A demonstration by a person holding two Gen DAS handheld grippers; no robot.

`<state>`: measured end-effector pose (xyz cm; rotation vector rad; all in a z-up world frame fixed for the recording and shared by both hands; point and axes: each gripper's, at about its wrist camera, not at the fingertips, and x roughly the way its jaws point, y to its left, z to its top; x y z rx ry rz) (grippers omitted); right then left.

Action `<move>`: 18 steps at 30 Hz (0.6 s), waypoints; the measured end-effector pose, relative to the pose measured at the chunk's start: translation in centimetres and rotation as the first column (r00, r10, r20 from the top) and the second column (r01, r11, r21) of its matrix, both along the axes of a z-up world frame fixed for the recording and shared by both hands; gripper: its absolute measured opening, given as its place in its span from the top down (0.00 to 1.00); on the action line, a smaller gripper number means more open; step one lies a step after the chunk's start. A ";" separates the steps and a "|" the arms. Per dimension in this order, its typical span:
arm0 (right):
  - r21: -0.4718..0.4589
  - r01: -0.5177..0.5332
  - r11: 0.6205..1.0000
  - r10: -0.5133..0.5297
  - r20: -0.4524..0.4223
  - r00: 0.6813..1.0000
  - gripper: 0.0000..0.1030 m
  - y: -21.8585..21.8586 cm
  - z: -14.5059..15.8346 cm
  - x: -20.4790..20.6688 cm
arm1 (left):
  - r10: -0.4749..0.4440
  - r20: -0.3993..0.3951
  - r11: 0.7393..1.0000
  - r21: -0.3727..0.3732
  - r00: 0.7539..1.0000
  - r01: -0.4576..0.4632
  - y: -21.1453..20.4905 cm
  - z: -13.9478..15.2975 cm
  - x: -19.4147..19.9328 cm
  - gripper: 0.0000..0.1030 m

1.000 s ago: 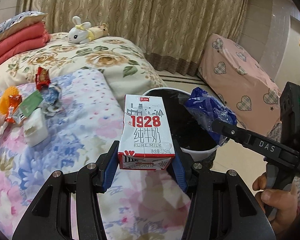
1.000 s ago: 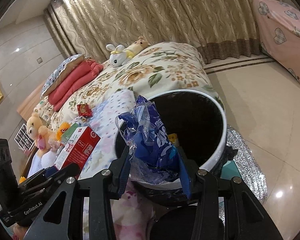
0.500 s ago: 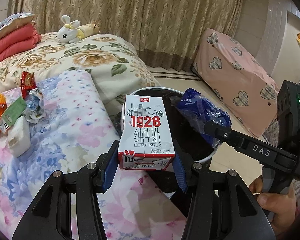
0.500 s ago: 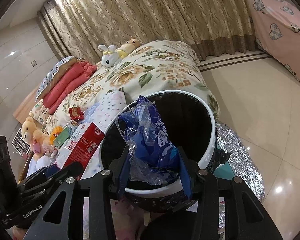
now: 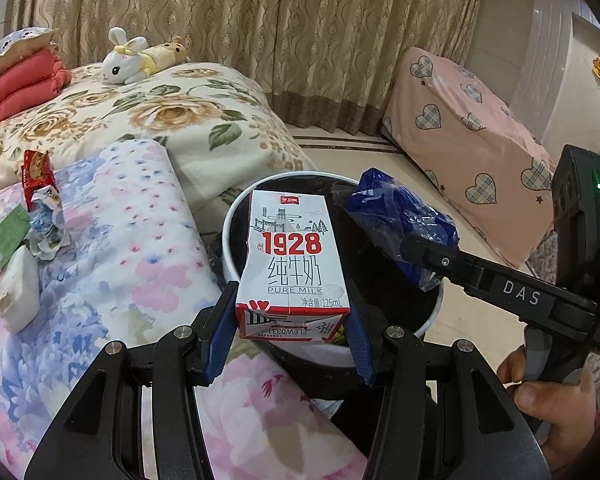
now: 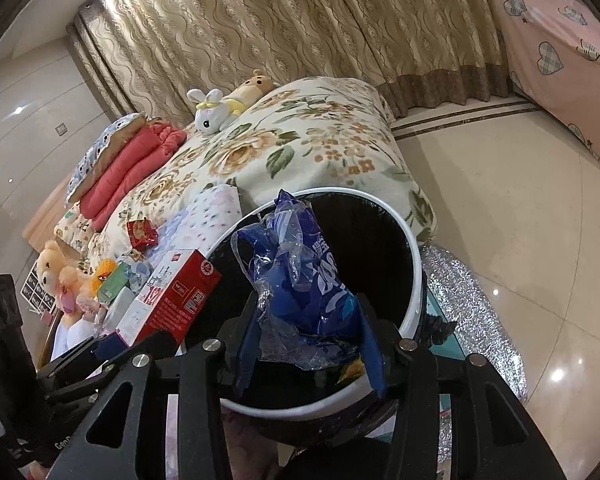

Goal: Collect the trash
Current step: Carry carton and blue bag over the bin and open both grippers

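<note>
My left gripper (image 5: 290, 332) is shut on a white and red "1928" milk carton (image 5: 292, 264) and holds it above the near rim of the white bin with a black liner (image 5: 232, 216). My right gripper (image 6: 310, 344) is shut on a crumpled blue plastic wrapper (image 6: 304, 280), held over the bin's (image 6: 414, 276) open mouth. The wrapper (image 5: 400, 220) and right gripper also show in the left wrist view, and the carton (image 6: 168, 300) shows at the left in the right wrist view.
More wrappers and a white packet (image 5: 20, 240) lie on the floral blanket (image 5: 120, 260) at left. Stuffed toys (image 5: 136, 60) lie on the bed near the curtain. A pink heart-print covered piece (image 5: 472, 140) stands right across tiled floor (image 6: 500, 200).
Both grippers have moved closer over the bin, each still holding its item. The bin now sits directly under the carton and wrapper.
</note>
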<state>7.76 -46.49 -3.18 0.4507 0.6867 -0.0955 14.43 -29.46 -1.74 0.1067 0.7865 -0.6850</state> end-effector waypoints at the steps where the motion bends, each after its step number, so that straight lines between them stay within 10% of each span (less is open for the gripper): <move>1: 0.000 0.000 1.000 0.000 -0.001 1.000 0.55 -0.1 0.0 0.1 | -0.003 -0.002 1.000 0.001 1.000 0.003 -0.1 0.0 0.1 0.52; 18: 0.014 0.011 1.000 -0.011 -0.021 1.000 0.53 -1.7 -0.3 1.3 | -0.015 -0.047 1.000 0.013 0.999 0.016 -1.9 -1.0 1.7 0.54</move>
